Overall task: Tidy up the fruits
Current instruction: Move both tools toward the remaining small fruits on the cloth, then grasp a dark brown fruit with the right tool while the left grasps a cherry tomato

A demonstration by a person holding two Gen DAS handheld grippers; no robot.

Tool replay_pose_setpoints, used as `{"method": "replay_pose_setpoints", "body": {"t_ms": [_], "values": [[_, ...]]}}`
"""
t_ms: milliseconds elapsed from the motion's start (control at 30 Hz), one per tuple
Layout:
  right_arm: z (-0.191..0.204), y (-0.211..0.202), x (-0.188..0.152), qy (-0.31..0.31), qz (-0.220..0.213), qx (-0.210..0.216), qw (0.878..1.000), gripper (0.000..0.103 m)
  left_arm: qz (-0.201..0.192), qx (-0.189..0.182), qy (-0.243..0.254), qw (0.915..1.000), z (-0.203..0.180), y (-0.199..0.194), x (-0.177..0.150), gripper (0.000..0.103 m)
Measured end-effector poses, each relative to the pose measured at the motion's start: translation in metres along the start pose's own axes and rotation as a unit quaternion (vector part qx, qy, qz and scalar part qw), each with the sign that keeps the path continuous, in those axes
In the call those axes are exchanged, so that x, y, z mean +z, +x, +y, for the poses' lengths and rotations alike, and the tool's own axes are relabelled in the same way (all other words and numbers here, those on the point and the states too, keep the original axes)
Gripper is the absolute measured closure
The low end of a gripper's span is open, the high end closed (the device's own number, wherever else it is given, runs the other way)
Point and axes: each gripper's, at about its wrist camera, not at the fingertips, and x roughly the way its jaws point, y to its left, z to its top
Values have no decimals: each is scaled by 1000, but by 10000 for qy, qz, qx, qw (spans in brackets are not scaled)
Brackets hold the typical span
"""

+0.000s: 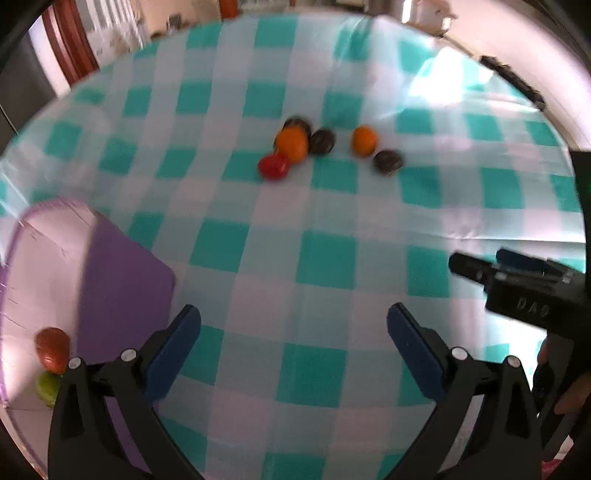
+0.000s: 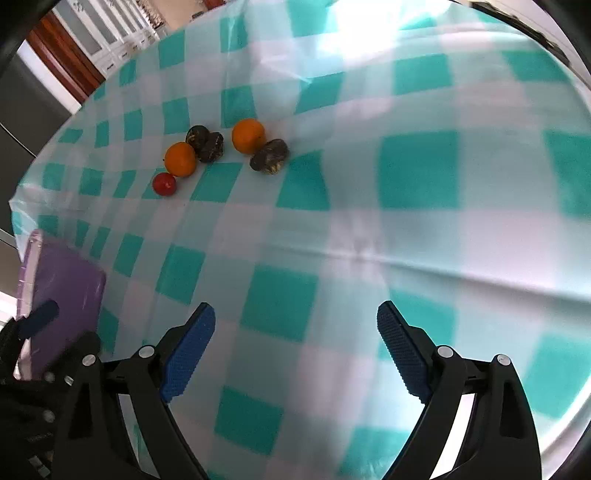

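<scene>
Both tools gape empty: left tool (image 1: 293,350), right tool (image 2: 295,347). The loose fruits (image 2: 221,151) sit clustered well ahead on the desk (image 2: 332,229); a careless pinch could roll the round ones away.

So the whole surface is covered by a teal-and-white checked plastic tablecloth (image 1: 325,258), kinda glossy, with a crease line running across it (image 2: 369,254) and a big bright glare patch near the far edge (image 2: 354,33). Behind the table on the left there's a reddish-brown wooden door frame (image 1: 70,48) and next to it a dark grey metal appliance front, fridge maybe, can't really tell (image 2: 26,110). White panelled cabinet doors (image 2: 110,40) sit further back. Along the far right edge there's a dark strip of something (image 1: 513,81), too blurry to make out.
</scene>
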Motion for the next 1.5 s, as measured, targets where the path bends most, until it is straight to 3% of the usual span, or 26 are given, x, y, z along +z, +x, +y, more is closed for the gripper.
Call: {"method": "replay_pose_setpoints", "body": {"t_ms": [167,333,600,700,1100,1300,1367,1500], "values": [[29,27,33,-453,-373,-94,9982,22,177,10,-122,9998,19,35,-3,2],[42,49,72,-793,-910,-354,9921,27,-69,-11,-143,9999,26,53,7,2],[37,84,90,-1073,-1031,-576,9872,40,-608,98,-353,9975,27,78,51,2],[38,91,87,-1239,-1014,-568,9855,53,-740,178,-518,9958,31,87,67,2],[33,95,93,-1204,-1247,-423,9840,53,-849,274,-692,9936,30,119,108,2],[31,93,89,-1189,-1271,-423,9838,53,-938,146,-411,9946,21,127,115,14],[32,93,89,-1188,-1270,-421,9839,53,-940,133,-178,9953,17,131,117,26],[26,88,82,-1177,-1273,-416,9840,53,-1139,162,147,9933,11,131,117,26]]}}
